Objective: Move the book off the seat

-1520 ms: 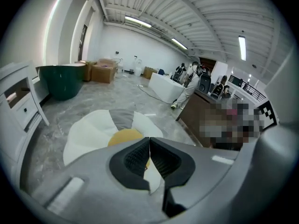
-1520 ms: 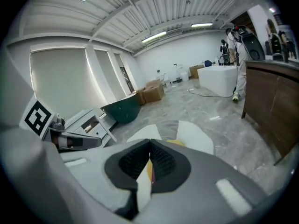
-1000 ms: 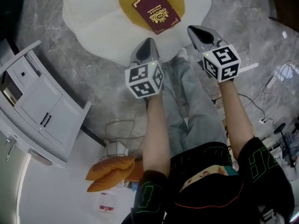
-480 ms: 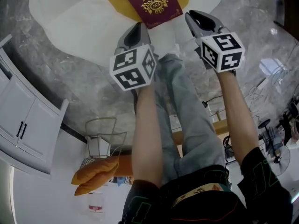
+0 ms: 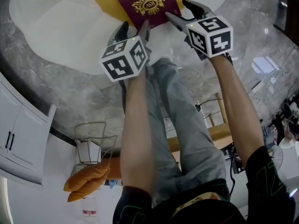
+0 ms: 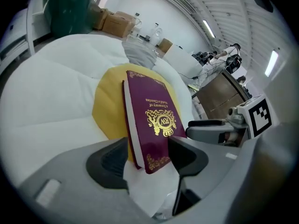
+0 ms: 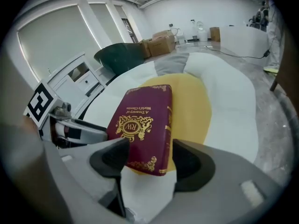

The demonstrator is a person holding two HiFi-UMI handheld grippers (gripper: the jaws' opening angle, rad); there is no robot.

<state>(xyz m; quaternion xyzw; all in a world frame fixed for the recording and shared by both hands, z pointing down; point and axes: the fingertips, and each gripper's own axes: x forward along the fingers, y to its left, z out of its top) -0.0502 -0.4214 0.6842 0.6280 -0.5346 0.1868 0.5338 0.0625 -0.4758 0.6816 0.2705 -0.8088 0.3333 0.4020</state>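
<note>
Left claw (image 5: 134, 28), right claw (image 5: 180, 12): jaws just opened wide, clamping nothing. Book (image 5: 145, 1) corner between each pair; lies 12 o'clock on seat (image 5: 56, 31).

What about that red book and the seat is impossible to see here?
Head view: the far end of the book and of the seat, cut off by the top edge.
Left gripper view: the book's underside, hidden against the seat.
Right gripper view: the distant containers, too small to identify.
</note>
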